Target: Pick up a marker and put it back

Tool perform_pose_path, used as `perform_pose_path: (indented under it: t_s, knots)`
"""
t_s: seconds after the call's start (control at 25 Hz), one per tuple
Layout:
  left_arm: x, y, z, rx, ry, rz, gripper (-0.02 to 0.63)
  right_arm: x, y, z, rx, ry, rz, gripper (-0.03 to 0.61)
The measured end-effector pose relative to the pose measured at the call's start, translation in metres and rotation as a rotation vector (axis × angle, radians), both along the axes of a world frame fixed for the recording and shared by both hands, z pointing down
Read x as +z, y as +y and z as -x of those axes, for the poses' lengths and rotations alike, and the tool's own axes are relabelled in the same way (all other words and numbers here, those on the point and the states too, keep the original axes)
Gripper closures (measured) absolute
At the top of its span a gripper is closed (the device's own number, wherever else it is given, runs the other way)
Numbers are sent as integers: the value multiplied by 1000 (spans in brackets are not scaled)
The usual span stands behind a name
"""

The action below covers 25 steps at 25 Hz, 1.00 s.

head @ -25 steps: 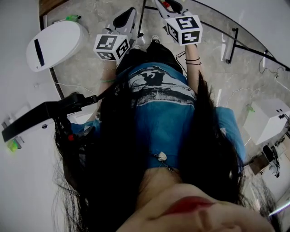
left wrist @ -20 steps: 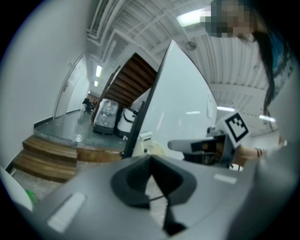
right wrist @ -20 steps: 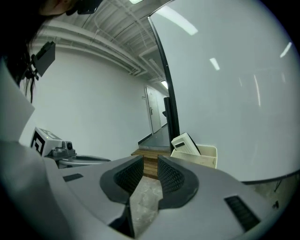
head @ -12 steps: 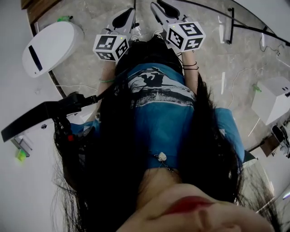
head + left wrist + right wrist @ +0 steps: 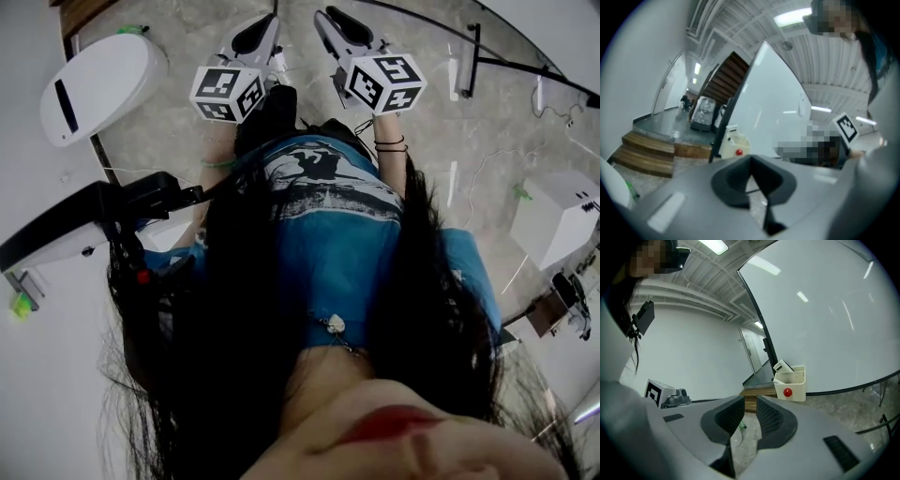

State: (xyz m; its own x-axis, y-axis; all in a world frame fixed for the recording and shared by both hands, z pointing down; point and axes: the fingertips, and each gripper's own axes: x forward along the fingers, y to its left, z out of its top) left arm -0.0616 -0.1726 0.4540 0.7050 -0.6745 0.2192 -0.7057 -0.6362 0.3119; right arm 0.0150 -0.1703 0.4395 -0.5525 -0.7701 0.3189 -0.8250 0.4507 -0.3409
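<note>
No marker shows plainly in any view. A cream holder (image 5: 790,383) with a red dot hangs on the whiteboard (image 5: 825,310) and holds a white block; it also shows in the left gripper view as the holder (image 5: 731,145). My right gripper (image 5: 750,401) points towards it from a distance. Its jaws are closing, a gap still stands between the pads, and nothing is between them. My left gripper (image 5: 751,161) has its pad tips touching and holds nothing. In the head view, the left gripper (image 5: 265,23) and the right gripper (image 5: 328,19) are raised side by side in front of the person.
A white oval unit (image 5: 98,89) sits on the stone floor at the left, with a black arm (image 5: 84,225) nearer. A white box (image 5: 553,220) stands at the right. The whiteboard's black stand legs (image 5: 473,56) cross the floor. Wooden steps (image 5: 647,154) lie behind.
The head view has shifted a little over the floor. Both grippers stay raised in front of the person, and the right one's cube now sits slightly lower in the picture.
</note>
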Motion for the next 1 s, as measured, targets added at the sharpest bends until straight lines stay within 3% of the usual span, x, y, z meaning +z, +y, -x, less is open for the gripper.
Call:
perform_pose_path:
  t_s: [0.16,0.4,0.72,1.0]
  knots:
    - [-16,54,-24,-25,-12,-35,614,-11,58,-22,-31,-1,-25,518]
    - [-13,147,-76,-20,-36,-35,614,-6,142,-62,-62,-39,-20,540]
    - [-5,274,-122,-82,-64,-26,613,-3,259,-101,-145,-58,-31,543]
    - [-14,346,-126,-120,-96,-39,614,-8,323,-112,-164,-124,-22,543]
